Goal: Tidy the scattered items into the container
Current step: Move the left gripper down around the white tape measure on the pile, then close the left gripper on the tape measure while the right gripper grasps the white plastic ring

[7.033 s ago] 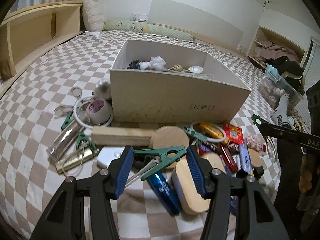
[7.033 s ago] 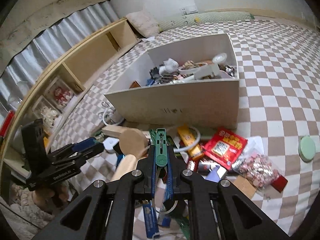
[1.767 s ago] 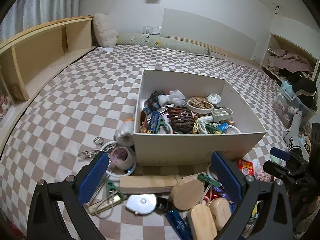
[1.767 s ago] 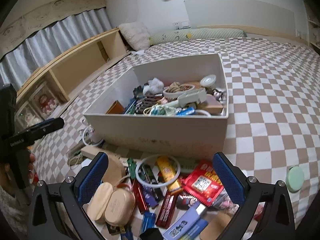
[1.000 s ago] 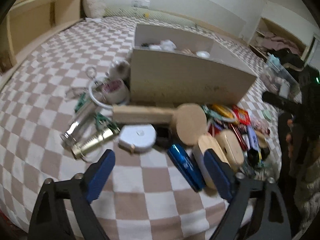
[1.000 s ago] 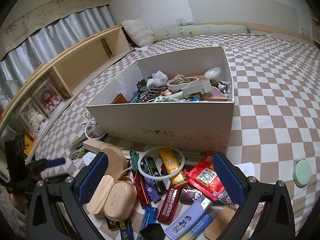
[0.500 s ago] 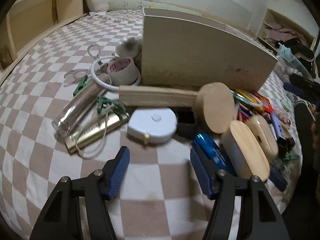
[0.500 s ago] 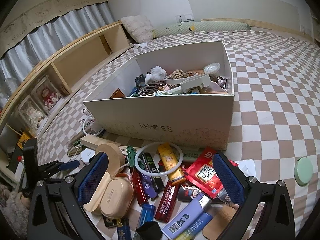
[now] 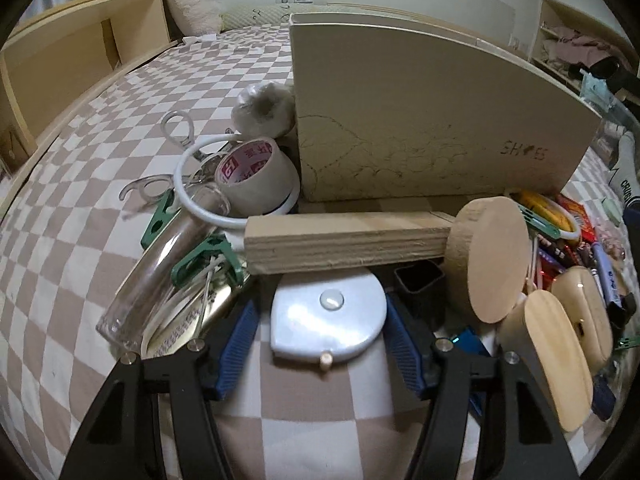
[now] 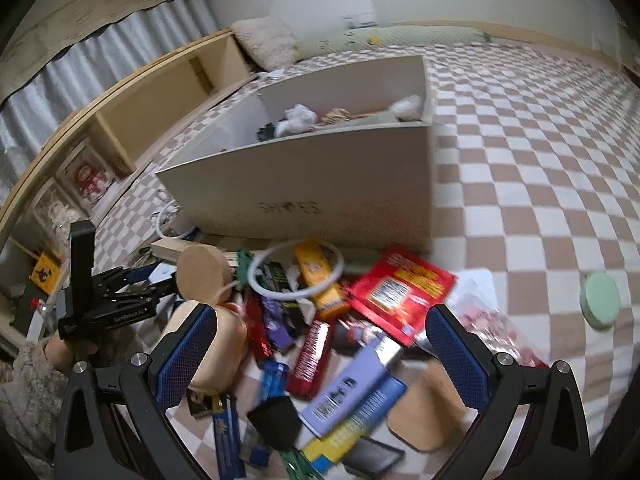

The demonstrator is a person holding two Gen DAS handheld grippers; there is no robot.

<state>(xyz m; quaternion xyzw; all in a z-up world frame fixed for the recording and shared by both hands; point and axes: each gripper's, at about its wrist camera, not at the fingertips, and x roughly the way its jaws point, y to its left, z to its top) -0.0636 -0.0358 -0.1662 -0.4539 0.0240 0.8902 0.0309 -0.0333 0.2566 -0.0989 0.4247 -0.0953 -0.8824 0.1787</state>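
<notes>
A beige box (image 9: 420, 120) marked SHOES stands on the checkered bed; it also shows in the right wrist view (image 10: 320, 184) with items inside. My left gripper (image 9: 320, 344) is low on the bed with its blue pads on both sides of a white tape measure (image 9: 328, 316), close to its edges; whether they touch it I cannot tell. My right gripper (image 10: 320, 344) is wide open and empty above a heap of snack bars, a red packet (image 10: 404, 284) and a white ring (image 10: 296, 268). The left gripper also shows in the right wrist view (image 10: 152, 280).
A wooden block (image 9: 344, 240), a wooden disc (image 9: 492, 264), a tape roll (image 9: 252, 176), a glass tube (image 9: 160, 276), green clips and wooden cases (image 9: 560, 344) crowd the box front. A green lid (image 10: 600, 300) lies apart at right. A wooden shelf (image 10: 160, 92) runs along the left.
My left gripper has moved forward and narrowed around the white tape measure. My right gripper has dropped lower over the heap, still wide open.
</notes>
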